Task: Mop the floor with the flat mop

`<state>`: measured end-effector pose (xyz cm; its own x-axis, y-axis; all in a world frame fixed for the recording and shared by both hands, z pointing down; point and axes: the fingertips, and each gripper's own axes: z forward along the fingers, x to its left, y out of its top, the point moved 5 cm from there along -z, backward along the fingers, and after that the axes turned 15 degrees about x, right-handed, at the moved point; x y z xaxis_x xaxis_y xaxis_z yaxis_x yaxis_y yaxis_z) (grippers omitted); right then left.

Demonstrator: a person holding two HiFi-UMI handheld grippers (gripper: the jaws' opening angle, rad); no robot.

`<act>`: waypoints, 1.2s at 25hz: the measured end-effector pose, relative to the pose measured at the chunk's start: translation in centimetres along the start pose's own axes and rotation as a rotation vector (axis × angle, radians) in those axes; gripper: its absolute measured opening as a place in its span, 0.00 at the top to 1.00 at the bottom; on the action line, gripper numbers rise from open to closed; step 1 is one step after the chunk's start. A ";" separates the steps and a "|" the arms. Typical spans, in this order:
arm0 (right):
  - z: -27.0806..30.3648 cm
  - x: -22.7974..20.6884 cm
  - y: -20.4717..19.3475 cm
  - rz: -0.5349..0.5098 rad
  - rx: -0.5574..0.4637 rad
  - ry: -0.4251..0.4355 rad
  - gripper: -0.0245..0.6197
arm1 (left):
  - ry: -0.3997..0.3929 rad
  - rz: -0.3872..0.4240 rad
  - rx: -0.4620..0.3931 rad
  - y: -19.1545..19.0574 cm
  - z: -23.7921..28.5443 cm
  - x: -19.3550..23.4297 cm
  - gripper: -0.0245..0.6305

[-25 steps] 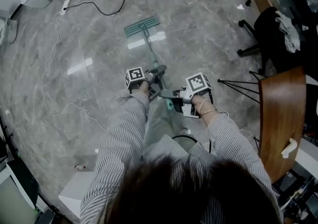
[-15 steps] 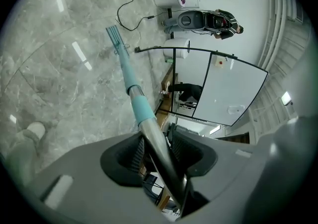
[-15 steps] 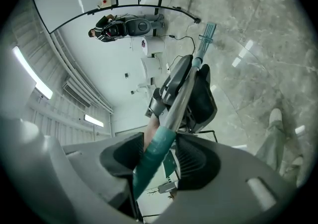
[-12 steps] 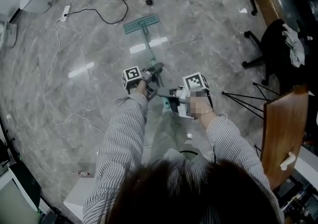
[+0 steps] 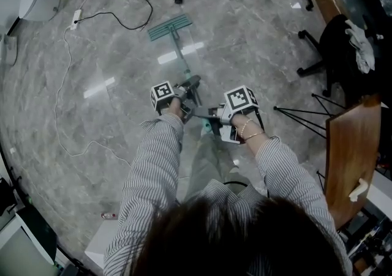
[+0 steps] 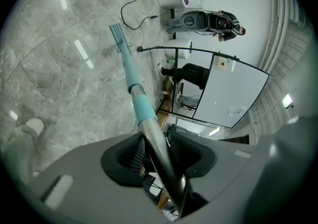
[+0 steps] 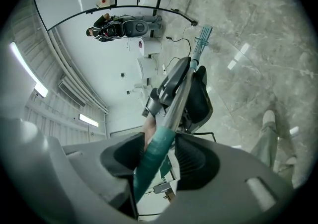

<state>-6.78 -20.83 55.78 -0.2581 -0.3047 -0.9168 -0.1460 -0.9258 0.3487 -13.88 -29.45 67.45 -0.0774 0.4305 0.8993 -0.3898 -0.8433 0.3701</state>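
Fingers (image 6: 136, 154) of the left gripper (image 6: 155, 152) are clamped on the silver metal pole of the teal flat mop (image 6: 130, 76), just behind its pale teal sleeve. Fingers (image 7: 193, 161) of the right gripper (image 7: 160, 154) grip the dark teal handle end of the same pole. Ahead of both pairs of fingers, the pole slopes down to the teal rectangular mop head (image 5: 169, 26), which lies flat on the glossy grey marble floor (image 5: 104, 48).
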 end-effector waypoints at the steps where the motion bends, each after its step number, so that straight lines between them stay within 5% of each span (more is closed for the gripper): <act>1: 0.0 0.0 0.0 0.000 0.001 -0.005 0.66 | -0.002 0.000 -0.001 0.0 0.0 0.0 0.73; 15: 0.7 -2.7 -5.1 0.000 0.033 -0.029 0.67 | -0.010 -0.027 -0.007 -4.8 -0.7 3.0 0.75; 30: -2.6 -10.8 -26.3 -0.016 0.117 -0.080 0.67 | -0.119 -0.075 -0.074 -26.6 -0.1 11.8 0.75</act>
<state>2.36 6.20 55.97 -0.3293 -0.2669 -0.9057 -0.2601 -0.8965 0.3587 -4.54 -1.91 68.17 0.0617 0.4464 0.8927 -0.4570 -0.7825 0.4228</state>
